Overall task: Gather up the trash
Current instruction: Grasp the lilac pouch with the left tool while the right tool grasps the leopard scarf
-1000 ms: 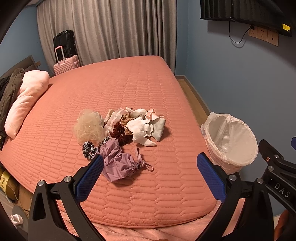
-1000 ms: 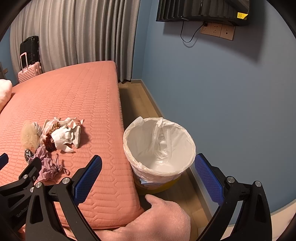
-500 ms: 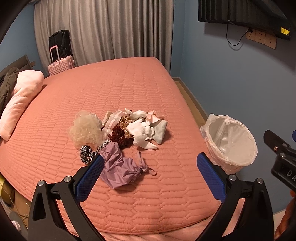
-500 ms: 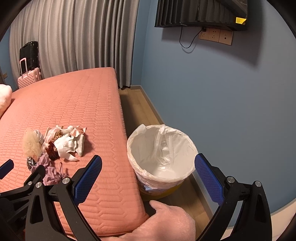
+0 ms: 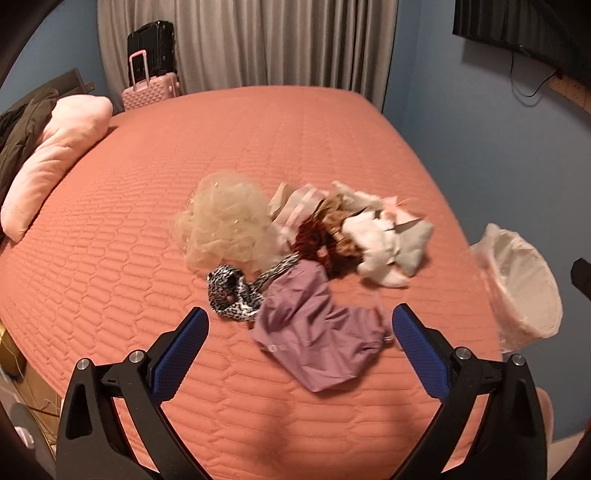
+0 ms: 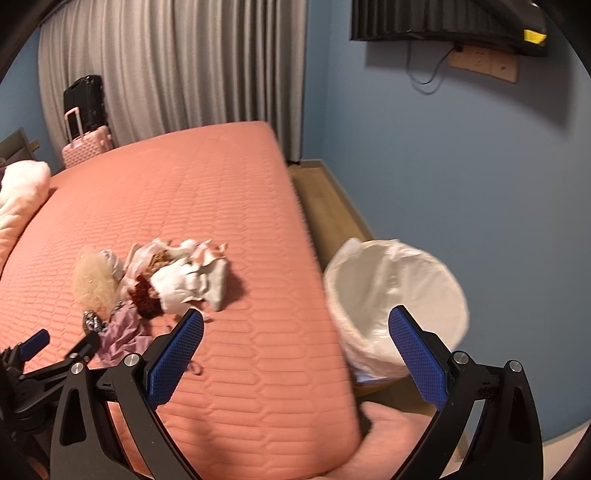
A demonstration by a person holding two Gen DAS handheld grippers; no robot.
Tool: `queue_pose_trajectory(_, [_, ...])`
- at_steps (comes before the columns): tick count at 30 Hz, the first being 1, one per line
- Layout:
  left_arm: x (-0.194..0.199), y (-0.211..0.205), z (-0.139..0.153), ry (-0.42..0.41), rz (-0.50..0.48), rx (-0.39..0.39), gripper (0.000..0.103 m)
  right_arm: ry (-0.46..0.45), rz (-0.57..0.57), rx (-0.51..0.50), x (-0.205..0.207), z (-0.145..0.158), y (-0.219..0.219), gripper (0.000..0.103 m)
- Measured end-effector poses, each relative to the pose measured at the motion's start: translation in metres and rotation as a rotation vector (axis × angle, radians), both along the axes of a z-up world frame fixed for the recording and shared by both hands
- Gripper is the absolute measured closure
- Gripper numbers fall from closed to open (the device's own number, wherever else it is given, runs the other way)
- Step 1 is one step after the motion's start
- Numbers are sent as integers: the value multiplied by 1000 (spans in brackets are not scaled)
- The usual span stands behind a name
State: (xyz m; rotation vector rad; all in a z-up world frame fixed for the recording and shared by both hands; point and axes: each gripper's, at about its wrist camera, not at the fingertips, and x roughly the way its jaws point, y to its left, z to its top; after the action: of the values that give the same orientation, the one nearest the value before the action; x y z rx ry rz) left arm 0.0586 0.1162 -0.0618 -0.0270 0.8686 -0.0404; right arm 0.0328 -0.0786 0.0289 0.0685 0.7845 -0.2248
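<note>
A heap of soft items lies on the salmon bed [image 5: 110, 266]: a cream mesh puff [image 5: 225, 225], white crumpled cloth [image 5: 376, 240], a dark red scrunchie [image 5: 314, 240], a leopard-print band [image 5: 231, 288] and a purple pouch [image 5: 317, 332]. My left gripper [image 5: 299, 354] is open just above the pouch, holding nothing. A bin with a white liner [image 6: 399, 295] stands on the floor beside the bed. My right gripper [image 6: 295, 354] is open between the bed edge and the bin, empty. The same heap [image 6: 166, 280] and the left gripper's fingers [image 6: 35, 341] show in the right wrist view.
A pink pillow [image 5: 55, 155] and a dark jacket [image 5: 18, 133] lie at the bed's left. Pink and black suitcases [image 5: 151, 77] stand by grey curtains. A wall screen [image 6: 443, 22] with sockets hangs on the blue wall. A strip of wood floor [image 6: 325, 206] runs past the bin.
My left gripper has moved forward and down toward the heap, now close over the purple pouch. The right gripper has swung left toward the bed, so the bin sits further right.
</note>
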Motion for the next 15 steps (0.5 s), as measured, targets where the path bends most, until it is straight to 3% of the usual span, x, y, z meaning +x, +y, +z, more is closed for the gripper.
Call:
queue_pose_trajectory(7, [27, 29, -45, 129, 51, -117, 10, 45, 83, 41, 29, -34, 38, 6])
queue_pose_trajectory(15, [39, 45, -79, 253, 22, -260, 59, 140, 155, 157, 57, -85, 67, 7])
